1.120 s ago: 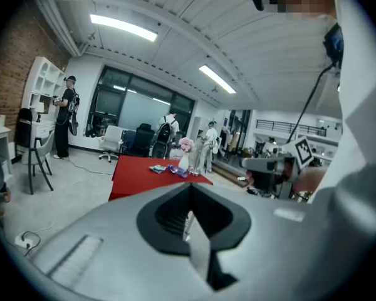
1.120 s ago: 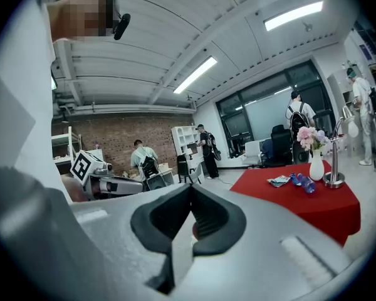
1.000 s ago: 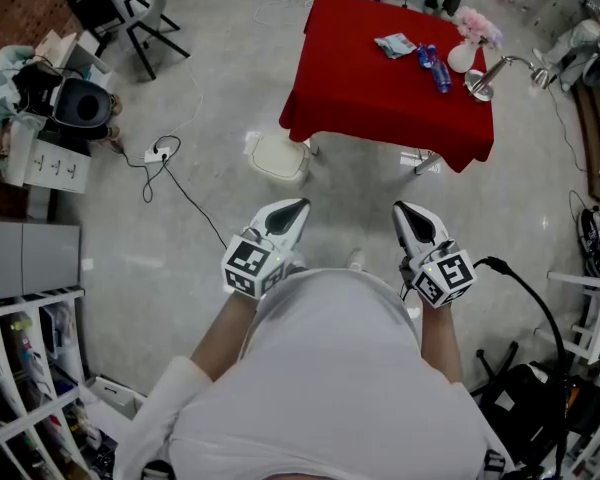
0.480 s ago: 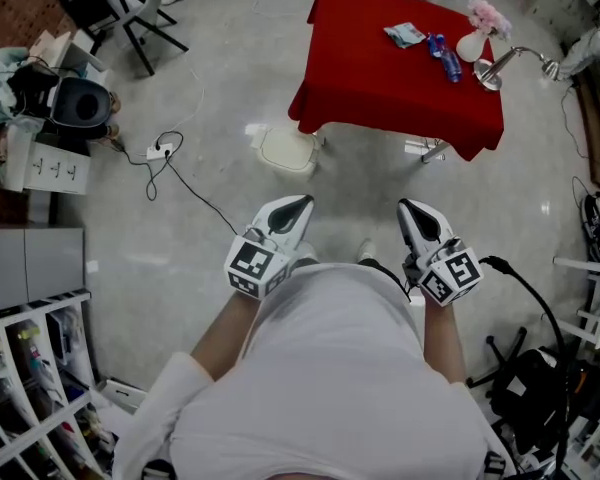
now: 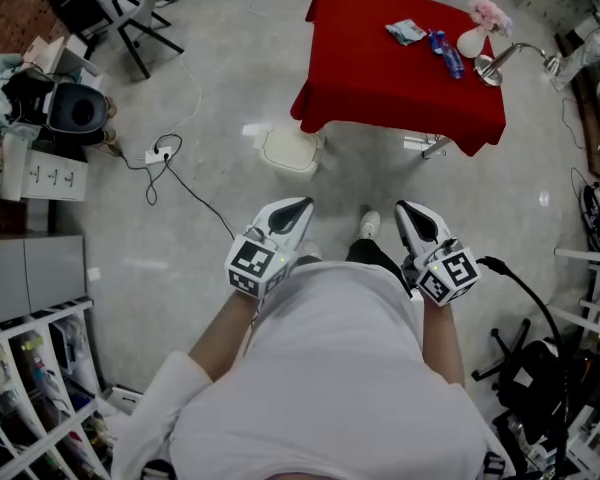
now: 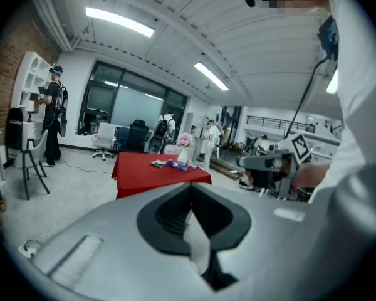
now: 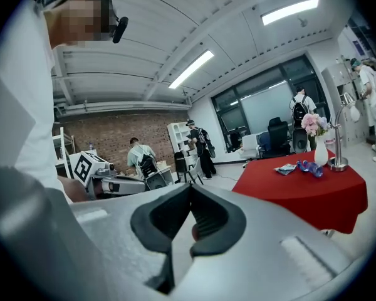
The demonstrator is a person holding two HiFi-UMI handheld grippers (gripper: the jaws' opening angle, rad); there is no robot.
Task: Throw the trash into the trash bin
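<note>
Trash, a wrapper (image 5: 407, 32) and a bottle (image 5: 448, 56), lying on red table (image 5: 380, 78), well apart from left gripper (image 5: 298, 206) and right gripper (image 5: 408, 211), both clenched on nothing. Likely slips: arriving with jaws closed and rolling bottle against vase (image 5: 469, 43), or dropping trash beside white bin (image 5: 288, 154).

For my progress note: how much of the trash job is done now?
Done: nothing visible. The crumpled wrapper and plastic bottle lie on the red table. In hand: nothing; left gripper and right gripper are shut, empty. Left: carry both to the trash bin beside the table.
</note>
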